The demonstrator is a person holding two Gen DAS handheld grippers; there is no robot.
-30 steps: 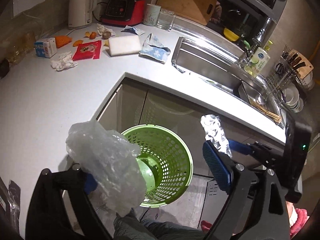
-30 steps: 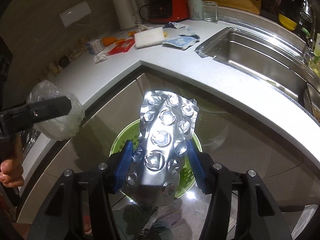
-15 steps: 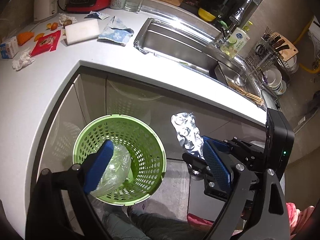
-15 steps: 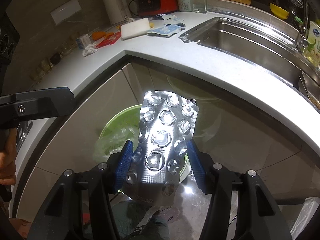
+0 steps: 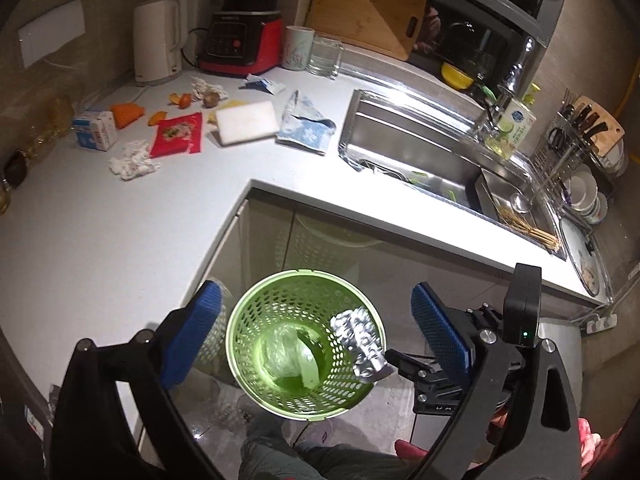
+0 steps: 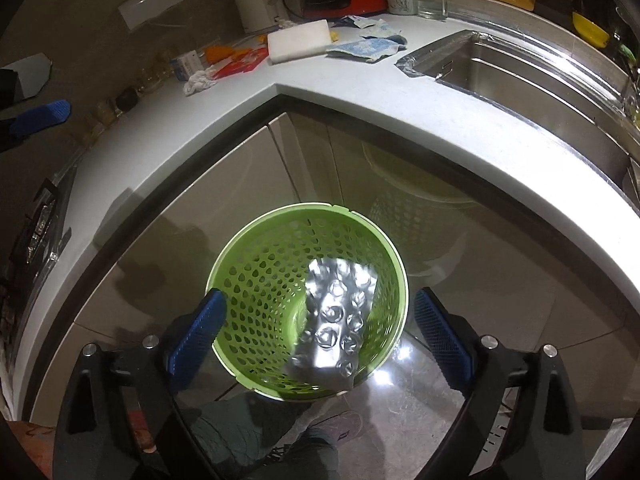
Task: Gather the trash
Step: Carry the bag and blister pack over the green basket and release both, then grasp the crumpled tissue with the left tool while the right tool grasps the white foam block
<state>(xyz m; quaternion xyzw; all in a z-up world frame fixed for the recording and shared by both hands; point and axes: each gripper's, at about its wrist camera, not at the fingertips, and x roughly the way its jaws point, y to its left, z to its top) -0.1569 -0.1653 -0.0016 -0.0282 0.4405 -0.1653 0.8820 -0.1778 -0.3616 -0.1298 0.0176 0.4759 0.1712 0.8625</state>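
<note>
Left-wrist view: left gripper (image 5: 316,328) hangs wide apart, holding nothing, above one green basket (image 5: 240,320). One clear plastic bag (image 5: 286,350) lies on its floor, one foil blister sheet (image 5: 360,340) leans on the rim. Counter trash looks light and soft: two crumpled tissues (image 5: 134,158), one red wrapper (image 5: 176,134), best pinched at an edge.

Right-wrist view: right gripper (image 6: 320,330) gapes too, empty; blister sheet (image 6: 334,320) sits inside basket (image 6: 256,240), thin, crinkly.

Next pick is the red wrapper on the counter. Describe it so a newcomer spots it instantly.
Start at the white kettle in the counter's back corner and come forward. The red wrapper lies flat between the small milk carton and the white foam block. It is the only flat red packet; a crumpled white tissue lies beside it.
</note>
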